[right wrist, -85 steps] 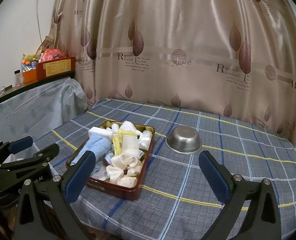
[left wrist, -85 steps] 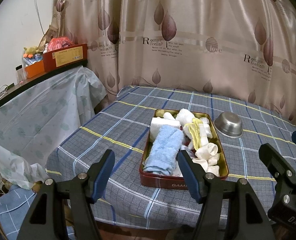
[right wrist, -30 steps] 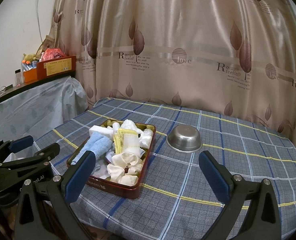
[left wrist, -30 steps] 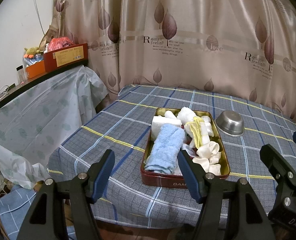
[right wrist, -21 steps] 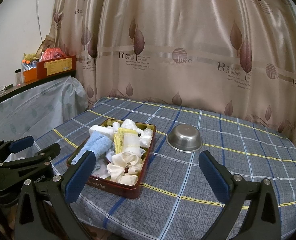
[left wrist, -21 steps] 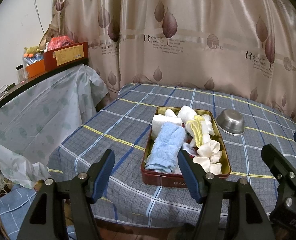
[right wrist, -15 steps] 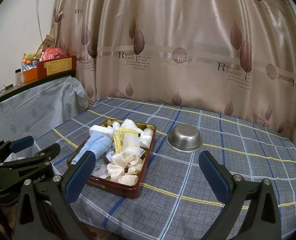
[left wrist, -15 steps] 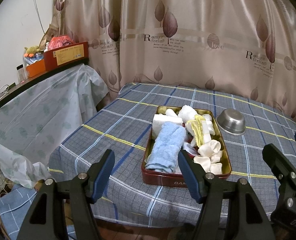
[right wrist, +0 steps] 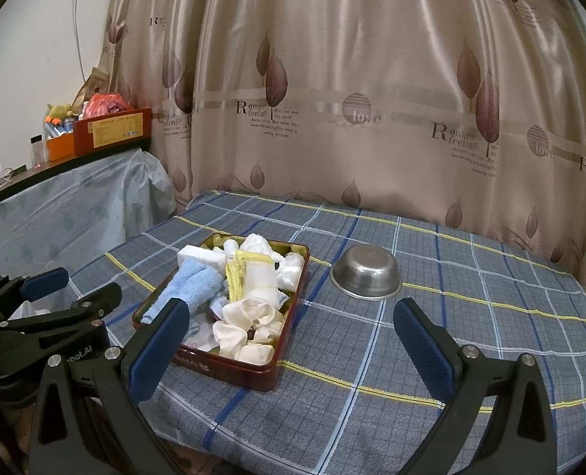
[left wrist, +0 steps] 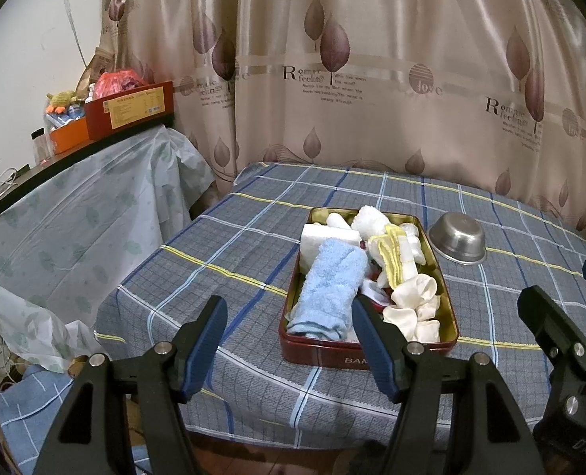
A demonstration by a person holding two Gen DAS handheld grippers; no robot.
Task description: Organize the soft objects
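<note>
A dark red tin tray (left wrist: 324, 354) (right wrist: 229, 370) sits on the plaid tablecloth, filled with soft items: a rolled light blue towel (left wrist: 328, 289) (right wrist: 192, 283), a white foam block (left wrist: 324, 237), a yellow-edged cloth (left wrist: 392, 253) (right wrist: 253, 273) and cream socks (left wrist: 411, 304) (right wrist: 245, 326). My left gripper (left wrist: 289, 336) is open and empty, held in front of the table's near edge. My right gripper (right wrist: 289, 336) is open and empty, near the table's front, right of the tray.
A steel bowl (left wrist: 457, 237) (right wrist: 366, 273) stands right of the tray. A curtain (right wrist: 332, 99) hangs behind the table. A plastic-covered shelf (left wrist: 75, 213) with boxes (left wrist: 128, 109) is at the left. The tablecloth (right wrist: 471, 316) is bare right of the bowl.
Both views have drifted slightly back and up from the table. Nothing on the table moved and both grippers stayed open.
</note>
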